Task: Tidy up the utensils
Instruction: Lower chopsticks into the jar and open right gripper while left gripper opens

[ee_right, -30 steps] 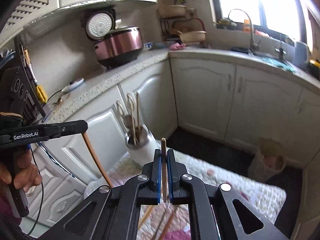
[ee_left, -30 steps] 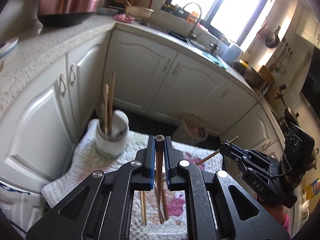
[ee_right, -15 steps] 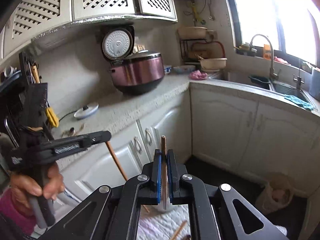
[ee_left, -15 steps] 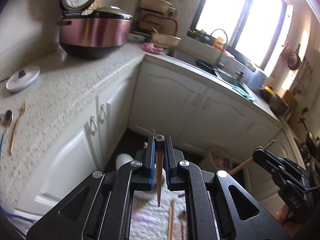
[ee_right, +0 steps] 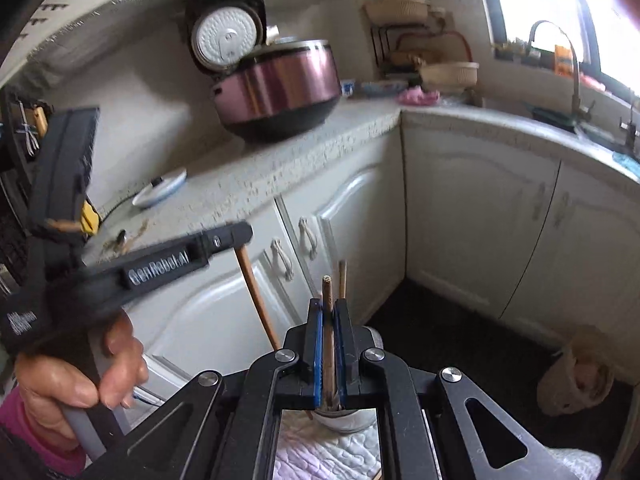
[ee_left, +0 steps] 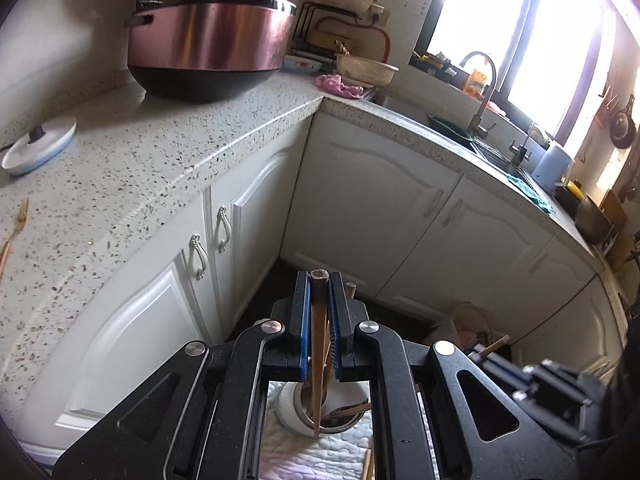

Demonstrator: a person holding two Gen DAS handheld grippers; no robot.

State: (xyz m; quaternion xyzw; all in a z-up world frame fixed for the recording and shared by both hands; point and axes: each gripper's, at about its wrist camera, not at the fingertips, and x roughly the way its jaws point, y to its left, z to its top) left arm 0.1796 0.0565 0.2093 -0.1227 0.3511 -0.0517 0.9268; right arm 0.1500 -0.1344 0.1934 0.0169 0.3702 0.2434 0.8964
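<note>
- The left gripper (ee_left: 320,280) is clamped narrowly on a brown wooden chopstick (ee_left: 318,360), which hangs down between its blue pads, its lower tip over the mouth of the white utensil holder (ee_left: 290,410).
- The right gripper (ee_right: 329,304) is closed tight on a second, thinner chopstick (ee_right: 328,344), held upright between its pads, its top end poking above them.
- In the right wrist view the holder (ee_right: 344,420) sits just below the right gripper, with another stick (ee_right: 342,276) rising from it.
- The holder stands on a white quilted cloth (ee_left: 320,452), low in front of the white corner cabinets (ee_left: 372,200).
- A person's hand (ee_right: 80,376) grips the left gripper's handle at the left of that view.
- Far on the desk (ee_left: 160,168) stand a pink rice cooker (ee_left: 208,40), its lid open, and a small white lid (ee_left: 38,146); a gold fork (ee_left: 14,232) lies at the left edge.
</note>
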